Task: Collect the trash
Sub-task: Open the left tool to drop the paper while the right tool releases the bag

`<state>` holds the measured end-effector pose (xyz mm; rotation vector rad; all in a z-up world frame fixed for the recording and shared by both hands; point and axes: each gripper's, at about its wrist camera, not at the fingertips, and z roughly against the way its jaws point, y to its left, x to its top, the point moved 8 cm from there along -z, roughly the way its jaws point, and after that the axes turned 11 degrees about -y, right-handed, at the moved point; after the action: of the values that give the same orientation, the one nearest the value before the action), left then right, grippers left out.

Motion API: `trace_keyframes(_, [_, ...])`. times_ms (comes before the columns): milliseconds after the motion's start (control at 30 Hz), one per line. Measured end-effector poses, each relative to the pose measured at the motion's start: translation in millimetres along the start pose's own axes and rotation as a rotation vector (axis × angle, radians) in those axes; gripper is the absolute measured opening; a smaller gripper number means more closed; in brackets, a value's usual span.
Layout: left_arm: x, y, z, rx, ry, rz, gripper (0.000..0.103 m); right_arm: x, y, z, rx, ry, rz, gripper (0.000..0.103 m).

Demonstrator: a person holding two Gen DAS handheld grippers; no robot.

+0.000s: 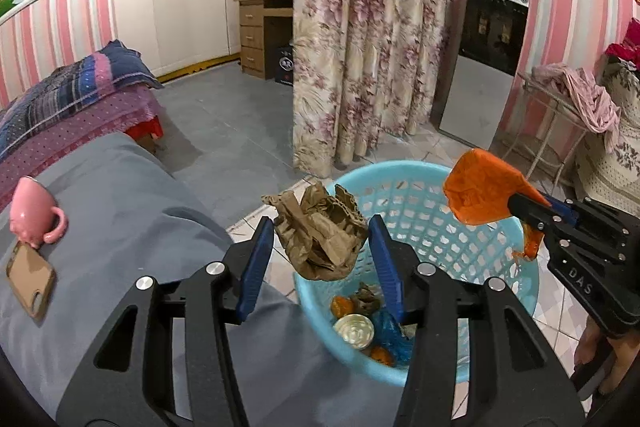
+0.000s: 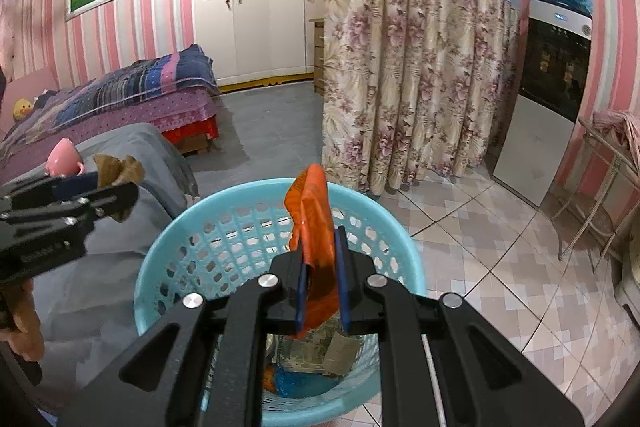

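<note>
Currently listed, 2 items of trash, both over the blue basket (image 1: 516,291). Item 1: crumpled brown paper (image 1: 320,235), light, springy, crush-tolerant; it sits between the jaws of the left gripper (image 1: 322,259), which stand partly apart with visible gaps either side of the wad, so I judge the hold loose or already given up; whether any pad touches it I cannot tell. Best purchase is across the dense middle folds. Item 2: orange plastic wrapper (image 2: 314,227), thin, limp, slick; the right gripper (image 2: 322,279) has its jaws nearly together, pinching the wrapper's lower part, the rest flopping above the tips. Below both sets of jaws the basket holds a tin, orange peel and blue plastic, with room left. Edges: the basket rim lies just ahead of and under the tips; a grey-covered cushion (image 1: 120,195) borders the left jaws' outer side; tiled floor beyond is open.
</note>
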<state>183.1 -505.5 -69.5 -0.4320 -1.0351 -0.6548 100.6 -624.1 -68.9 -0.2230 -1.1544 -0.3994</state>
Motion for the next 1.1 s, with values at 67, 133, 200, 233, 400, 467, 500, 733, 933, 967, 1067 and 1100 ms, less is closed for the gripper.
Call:
trace_keyframes(67, [-2.2, -6.4, -6.1, -0.010, 0.012, -0.009, 0.052, -3.6, -5.8, -1.3, -0.005, 0.007, -0.016, 0.012])
trace_keyframes(133, [-2.7, -13.6, -10.2, -0.028, 0.021, -0.024, 0.055, -6.0, -9.5, -2.0, -0.011, 0.011, -0.023, 0.012])
trace_keyframes(200, [-1.6, -18.1, -13.4, -0.027, 0.020, -0.036, 0.066, -9.2, -13.0, 0.1, -0.017, 0.013, -0.033, 0.012])
trace_keyframes(233, [-0.7, -17.8, -13.8, -0.018, 0.013, -0.037, 0.075, -9.9, -13.3, 0.8, -0.019, 0.014, -0.036, 0.012])
trace_keyframes(400, [3.3, -7.5, -9.7, -0.008, -0.006, 0.000, 0.086, -15.9, -18.6, 3.0, -0.032, 0.022, -0.048, 0.012])
trace_keyframes(467, [4.4, 2.1, -6.6, 0.028, -0.019, 0.003, 0.092, -18.5, -18.3, 1.8, -0.033, 0.025, -0.055, 0.013])
trace_keyframes(500, [4.3, 5.1, -5.3, 0.037, -0.022, 0.005, 0.093, -19.4, -18.0, 1.1, -0.033, 0.027, -0.056, 0.013])
trace_keyframes(733, [9.3, 30.4, 1.9, 0.085, -0.043, 0.044, 0.097, -21.1, -3.0, -10.8, -0.019, 0.037, -0.043, 0.013])
trace_keyframes(933, [6.6, 48.3, 10.6, 0.126, -0.046, 0.044, 0.097, -20.0, 10.0, -26.5, -0.035, 0.041, -0.058, 0.014])
trace_keyframes(967, [5.5, 51.5, 12.7, 0.129, -0.045, 0.045, 0.097, -20.0, 12.0, -29.2, -0.043, 0.041, -0.057, 0.014])
trace_keyframes(1067, [3.8, 62.8, 21.0, 0.139, -0.043, 0.051, 0.097, -23.1, 22.6, -39.2, -0.059, 0.064, -0.035, 0.040])
trace_keyframes(1100, [3.8, 68.0, 25.4, 0.150, -0.046, 0.051, 0.097, -22.7, 23.9, -39.4, -0.064, 0.066, -0.030, 0.067])
